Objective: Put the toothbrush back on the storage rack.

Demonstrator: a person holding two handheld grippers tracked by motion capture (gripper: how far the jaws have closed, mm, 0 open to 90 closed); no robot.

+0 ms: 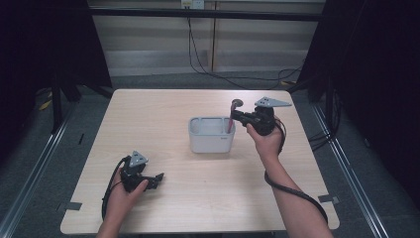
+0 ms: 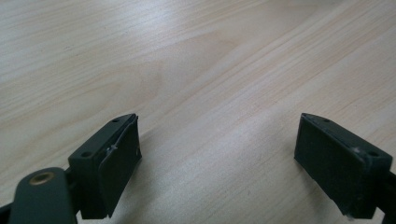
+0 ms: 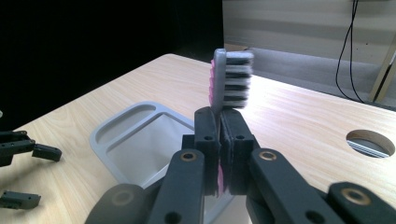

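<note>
Right tongs [image 3: 219,140] around toothbrush [image 3: 231,77] bristles-up.

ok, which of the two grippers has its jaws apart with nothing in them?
The left gripper, low over bare table. The right gripper is clamped on the toothbrush above the grey holder.

A storage bin [image 1: 211,135] stands on the tabletop [image 1: 198,198] just right of its middle. The right claw [image 1: 234,116] hangs over the bin's right end with a toothbrush [image 1: 234,113] clamped upright. The left claw [image 1: 157,179] rests low at the near left, well apart from the bin.
</note>
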